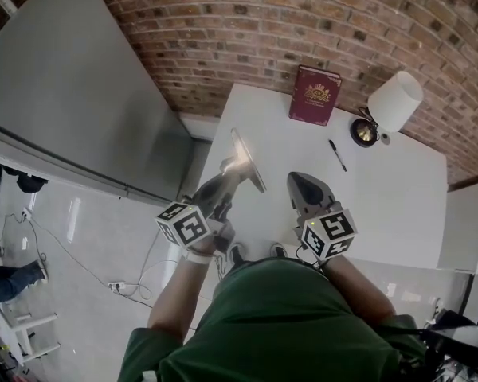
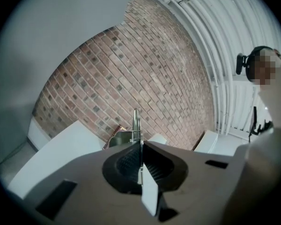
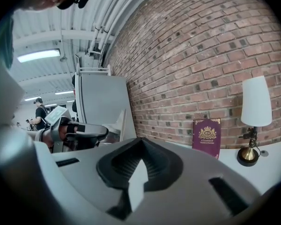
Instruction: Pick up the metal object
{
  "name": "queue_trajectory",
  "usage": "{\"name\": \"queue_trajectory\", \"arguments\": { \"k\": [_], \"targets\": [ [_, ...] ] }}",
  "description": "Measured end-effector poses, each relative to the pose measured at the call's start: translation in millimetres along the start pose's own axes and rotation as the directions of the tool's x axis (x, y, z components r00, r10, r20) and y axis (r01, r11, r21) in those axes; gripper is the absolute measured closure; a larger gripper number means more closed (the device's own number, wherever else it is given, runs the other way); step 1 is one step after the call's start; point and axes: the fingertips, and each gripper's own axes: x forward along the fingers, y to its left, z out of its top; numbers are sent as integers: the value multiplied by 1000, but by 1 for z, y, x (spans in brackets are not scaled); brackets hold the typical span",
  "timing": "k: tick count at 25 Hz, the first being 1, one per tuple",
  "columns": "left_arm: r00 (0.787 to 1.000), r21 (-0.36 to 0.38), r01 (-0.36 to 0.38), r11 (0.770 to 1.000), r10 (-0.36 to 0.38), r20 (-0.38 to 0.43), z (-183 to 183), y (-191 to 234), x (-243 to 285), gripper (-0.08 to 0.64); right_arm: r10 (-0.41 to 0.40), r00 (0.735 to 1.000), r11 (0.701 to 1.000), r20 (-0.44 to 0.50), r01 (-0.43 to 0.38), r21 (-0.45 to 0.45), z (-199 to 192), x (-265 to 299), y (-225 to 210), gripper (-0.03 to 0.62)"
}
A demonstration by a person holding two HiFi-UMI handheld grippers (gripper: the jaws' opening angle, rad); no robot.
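Metal object (image 1: 248,162) is clamped in the clenched left claw (image 2: 140,150), apparently lifted off the tabletop (image 1: 398,205) at frame centre; pickup judged essentially done. The right claw (image 3: 139,158) is closed on nothing.

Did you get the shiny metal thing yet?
Done: the left gripper is shut on the thin metal object. In hand: it looks raised off the white table. The right gripper is shut, empty. Left: seemingly nothing but holding it.

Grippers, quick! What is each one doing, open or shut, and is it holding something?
Left gripper: shut on the metal object.
Right gripper: shut, holding nothing.
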Motion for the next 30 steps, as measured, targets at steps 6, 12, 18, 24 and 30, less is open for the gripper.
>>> {"name": "queue_trajectory", "arguments": {
  "k": [6,12,18,24,30],
  "targets": [
    [999,85,26,996,-29,32,12,-25,-6,551,-1,999,998,48,4,-64,20,-5,3,589],
    [998,111,51,992,-56,41,19,-44,-12,552,-11,997,996,73,18,-88,29,-12,3,589],
    [996,184,61,981,-71,50,33,-65,-19,552,-14,995,994,96,24,-102,37,-16,7,589],
    [997,221,56,974,-68,46,40,-75,-27,551,-14,992,993,124,28,-112,49,-16,11,589],
    [997,262,33,964,-50,59,41,-71,-32,552,-15,990,992,140,32,-121,50,-16,8,589]
  ]
}}
